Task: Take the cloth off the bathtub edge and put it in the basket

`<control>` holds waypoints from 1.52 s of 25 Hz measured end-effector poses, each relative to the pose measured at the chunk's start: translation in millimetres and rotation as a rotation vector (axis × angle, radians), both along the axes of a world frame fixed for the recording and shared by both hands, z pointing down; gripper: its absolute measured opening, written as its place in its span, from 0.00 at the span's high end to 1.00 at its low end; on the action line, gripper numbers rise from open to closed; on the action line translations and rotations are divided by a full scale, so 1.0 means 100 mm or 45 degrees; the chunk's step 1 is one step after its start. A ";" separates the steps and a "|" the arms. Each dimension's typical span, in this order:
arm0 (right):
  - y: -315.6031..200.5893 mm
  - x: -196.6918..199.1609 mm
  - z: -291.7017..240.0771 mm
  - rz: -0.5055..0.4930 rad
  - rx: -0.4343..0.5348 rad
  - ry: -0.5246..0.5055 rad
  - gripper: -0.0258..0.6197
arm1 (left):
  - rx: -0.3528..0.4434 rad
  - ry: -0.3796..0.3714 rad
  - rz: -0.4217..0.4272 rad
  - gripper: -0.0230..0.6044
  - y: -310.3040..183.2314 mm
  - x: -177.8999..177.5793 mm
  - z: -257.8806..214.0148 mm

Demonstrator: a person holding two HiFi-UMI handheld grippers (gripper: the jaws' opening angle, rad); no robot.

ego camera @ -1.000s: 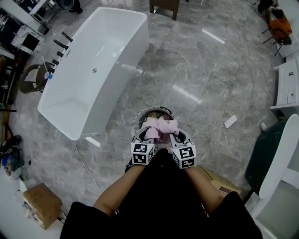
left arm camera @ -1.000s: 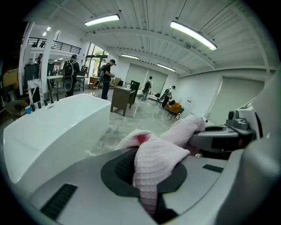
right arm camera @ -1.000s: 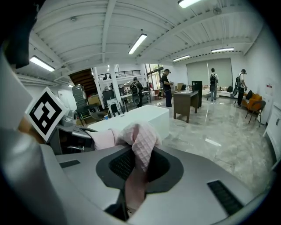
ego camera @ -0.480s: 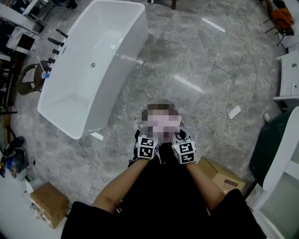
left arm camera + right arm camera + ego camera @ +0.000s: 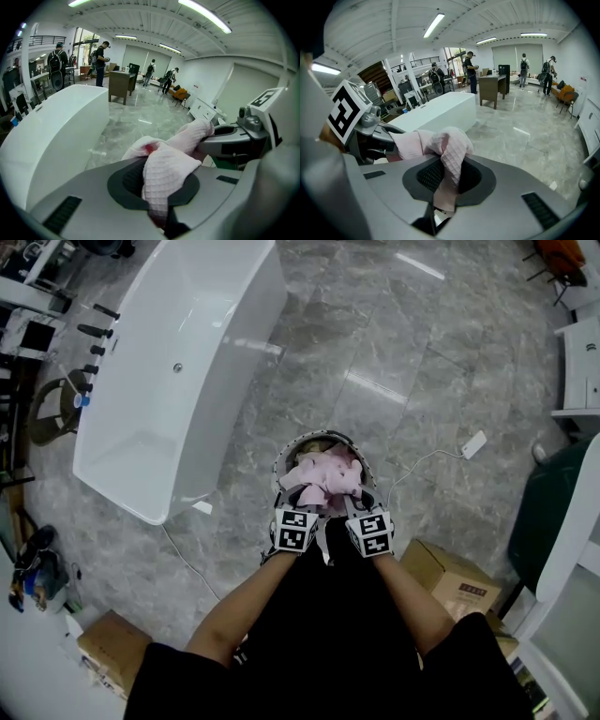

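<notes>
Grey marble floor (image 5: 403,362) carries a white tub (image 5: 178,352) at upper left. Near the person, the basket (image 5: 280,463) is mostly hidden by the pink cloth (image 5: 323,474); only its rim shows, and whether the cloth touches it is unclear. The left gripper (image 5: 302,501) and right gripper (image 5: 351,501) each have narrow jaws pinching a fold of the cloth. A box (image 5: 450,576) lies just right. Only the gripper views show people far off.

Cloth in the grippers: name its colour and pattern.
The cloth is pale pink, waffle-weave; clearest in the left gripper view.
</notes>
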State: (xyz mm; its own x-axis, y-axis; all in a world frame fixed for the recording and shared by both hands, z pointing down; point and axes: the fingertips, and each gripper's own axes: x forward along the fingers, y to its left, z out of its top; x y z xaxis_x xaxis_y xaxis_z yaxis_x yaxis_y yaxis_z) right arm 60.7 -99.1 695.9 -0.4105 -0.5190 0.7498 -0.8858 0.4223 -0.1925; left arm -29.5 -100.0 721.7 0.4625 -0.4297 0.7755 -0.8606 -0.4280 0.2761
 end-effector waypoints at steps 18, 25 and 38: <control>0.14 -0.12 0.86 -0.134 -0.220 0.193 0.87 | -0.118 -0.081 0.143 0.87 0.15 0.00 0.74; 0.17 0.00 1.30 -0.092 -0.325 0.232 0.86 | -0.171 -0.081 0.181 0.85 0.10 -0.02 1.15; 0.12 0.20 2.06 0.081 -0.477 0.199 0.86 | -0.248 -0.101 0.159 0.82 -0.18 -0.29 1.95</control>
State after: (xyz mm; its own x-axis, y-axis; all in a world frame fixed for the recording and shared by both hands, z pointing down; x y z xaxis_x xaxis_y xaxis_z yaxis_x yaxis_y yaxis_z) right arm 80.5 -86.8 901.9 -0.2529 -0.2185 0.9425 -0.9385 0.2920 -0.1842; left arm -58.9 -118.2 916.8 0.4371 -0.2114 0.8742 -0.8264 -0.4779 0.2976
